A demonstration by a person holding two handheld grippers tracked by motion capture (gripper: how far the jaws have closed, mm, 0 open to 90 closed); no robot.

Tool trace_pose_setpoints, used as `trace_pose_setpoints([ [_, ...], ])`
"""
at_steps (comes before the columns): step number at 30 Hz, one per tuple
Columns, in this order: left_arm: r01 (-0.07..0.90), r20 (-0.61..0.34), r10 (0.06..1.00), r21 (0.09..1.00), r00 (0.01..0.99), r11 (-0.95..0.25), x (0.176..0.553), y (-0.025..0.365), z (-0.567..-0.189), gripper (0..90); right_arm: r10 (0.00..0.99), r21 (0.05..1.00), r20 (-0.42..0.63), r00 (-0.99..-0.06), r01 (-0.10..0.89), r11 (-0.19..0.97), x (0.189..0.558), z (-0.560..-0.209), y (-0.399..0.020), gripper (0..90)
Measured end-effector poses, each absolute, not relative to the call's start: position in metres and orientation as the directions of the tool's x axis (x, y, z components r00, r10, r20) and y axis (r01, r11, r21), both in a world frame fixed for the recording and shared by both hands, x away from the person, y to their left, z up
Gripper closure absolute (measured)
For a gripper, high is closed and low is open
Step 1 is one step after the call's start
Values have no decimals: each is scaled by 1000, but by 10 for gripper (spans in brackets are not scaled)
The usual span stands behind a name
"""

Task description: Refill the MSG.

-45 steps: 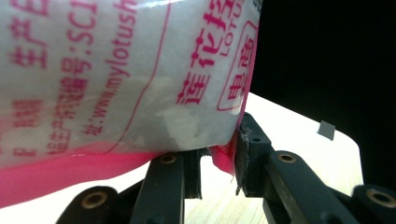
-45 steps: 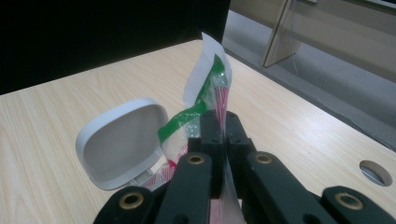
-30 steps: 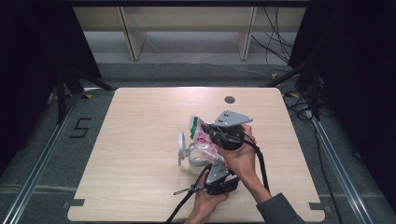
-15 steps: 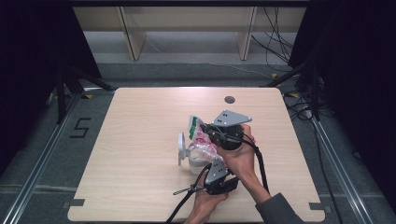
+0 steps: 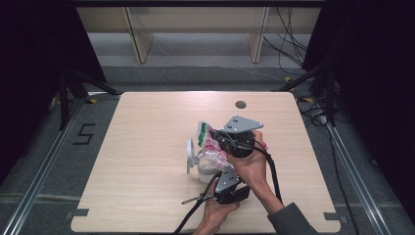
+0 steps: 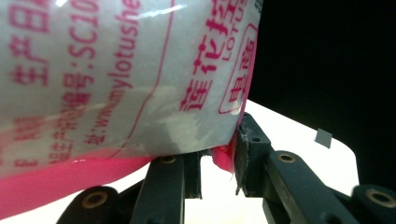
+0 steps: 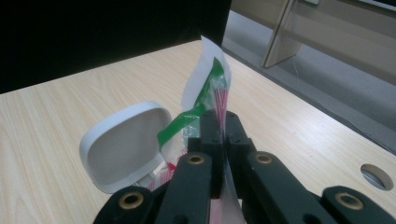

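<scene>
Holding station over the table (image 5: pixel 147 161), I find the bag (image 6: pixel 116 79), a soft plastic pouch printed pink and packed with white grains, slung between both tools above an open white container (image 7: pixel 123 144) with its lid (image 5: pixel 190 155) up. I judge it fairly heavy, limp and slick, liable to sag or spill. The right gripper (image 7: pixel 219 123) has its jaws fully closed on the bag's thin upper film beside the green strip. The left gripper (image 6: pixel 218 158) pinches the bottom pink seam between its jaws. Seams are the sound holds; the filled belly would slip.
</scene>
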State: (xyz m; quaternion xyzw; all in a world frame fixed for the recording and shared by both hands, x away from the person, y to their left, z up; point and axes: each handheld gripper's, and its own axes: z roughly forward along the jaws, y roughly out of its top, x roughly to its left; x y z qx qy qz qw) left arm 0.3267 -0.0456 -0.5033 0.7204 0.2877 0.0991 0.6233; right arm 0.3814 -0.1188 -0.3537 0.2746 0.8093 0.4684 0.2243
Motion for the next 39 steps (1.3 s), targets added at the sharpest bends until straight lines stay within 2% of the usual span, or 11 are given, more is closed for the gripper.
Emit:
trace_pose_setpoints([
  [10, 288, -212, 538, 956, 816, -60, 327, -46, -503, 741, 659, 884, -94, -747, 242, 400, 381, -353, -119, 900],
  [13, 288, -214, 540, 956, 814, -55, 328, -46, -502, 742, 654, 890, -125, -746, 207, 406, 382, -353, -120, 900],
  [19, 288, -218, 540, 956, 813, -47, 329, -47, -502, 742, 674, 892, -97, -732, 237, 386, 380, -354, -117, 900],
  [21, 290, -222, 541, 956, 811, -42, 329, -48, -502, 743, 660, 894, -118, -742, 210, 397, 381, -353, -118, 900],
  [35, 286, -226, 536, 958, 813, -30, 330, -48, -503, 743, 664, 890, -92, -742, 238, 389, 381, -353, -117, 900],
  [39, 289, -227, 538, 957, 811, -31, 330, -49, -503, 743, 653, 890, -110, -749, 219, 401, 382, -353, -118, 900],
])
